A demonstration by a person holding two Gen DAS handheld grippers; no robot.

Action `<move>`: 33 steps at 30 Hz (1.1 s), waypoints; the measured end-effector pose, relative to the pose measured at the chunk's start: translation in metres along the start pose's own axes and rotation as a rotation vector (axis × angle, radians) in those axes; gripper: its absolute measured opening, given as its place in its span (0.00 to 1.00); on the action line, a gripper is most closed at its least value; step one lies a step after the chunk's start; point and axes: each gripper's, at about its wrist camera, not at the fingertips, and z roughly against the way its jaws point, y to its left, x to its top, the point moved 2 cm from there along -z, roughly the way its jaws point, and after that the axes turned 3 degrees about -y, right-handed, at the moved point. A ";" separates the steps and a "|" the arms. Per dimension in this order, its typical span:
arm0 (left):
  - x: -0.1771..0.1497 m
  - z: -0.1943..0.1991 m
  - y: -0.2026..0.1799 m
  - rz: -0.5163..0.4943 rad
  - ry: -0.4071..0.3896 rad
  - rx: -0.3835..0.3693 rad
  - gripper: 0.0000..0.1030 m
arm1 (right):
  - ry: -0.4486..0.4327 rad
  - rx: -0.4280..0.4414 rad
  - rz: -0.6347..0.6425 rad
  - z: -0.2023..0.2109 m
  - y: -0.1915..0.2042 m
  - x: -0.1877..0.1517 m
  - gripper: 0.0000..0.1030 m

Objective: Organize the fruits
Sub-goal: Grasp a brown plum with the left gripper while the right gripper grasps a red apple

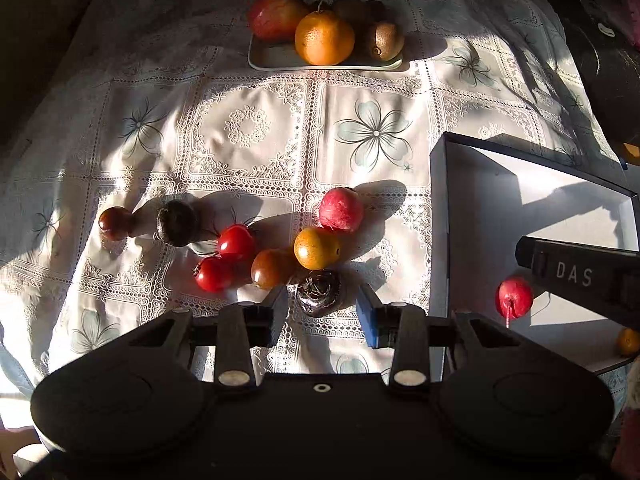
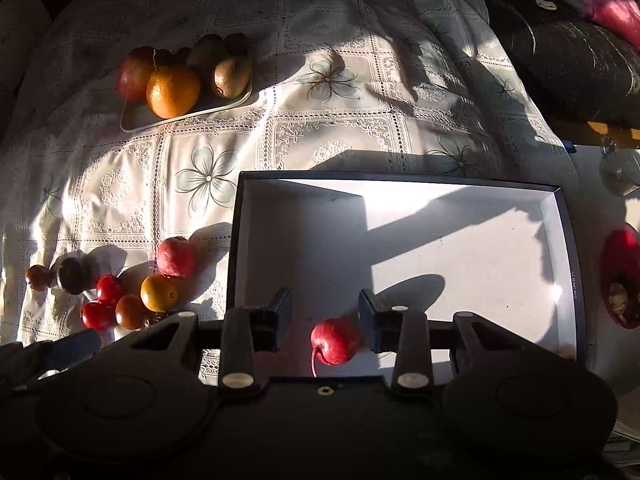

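Observation:
My left gripper [image 1: 322,300] is open over the lace tablecloth, its fingers on either side of a dark round fruit [image 1: 319,293]. Just beyond lie an orange fruit [image 1: 317,248], a red apple [image 1: 341,209], two red tomatoes [image 1: 236,242] and darker fruits [image 1: 176,222]. My right gripper [image 2: 325,306] is open over the white-lined box [image 2: 400,240]. A small red fruit with a stem [image 2: 334,341] lies in the box between its fingers, apart from them; it also shows in the left wrist view [image 1: 514,297].
A plate [image 1: 280,60] at the far side holds an apple, an orange [image 1: 324,37] and kiwis. A dark bag [image 2: 568,64] lies at the far right. A red heart-shaped dish [image 2: 622,276] and a glass [image 2: 620,174] stand right of the box.

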 end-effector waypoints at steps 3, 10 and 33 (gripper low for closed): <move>-0.002 -0.001 0.017 0.018 0.003 0.015 0.46 | 0.006 0.022 0.023 -0.002 0.018 0.000 0.38; -0.007 -0.003 0.051 0.054 0.011 0.042 0.46 | 0.026 0.062 0.074 -0.007 0.059 0.000 0.39; 0.012 -0.014 0.180 0.286 -0.014 0.100 0.46 | 0.083 0.114 0.074 -0.050 0.121 0.007 0.41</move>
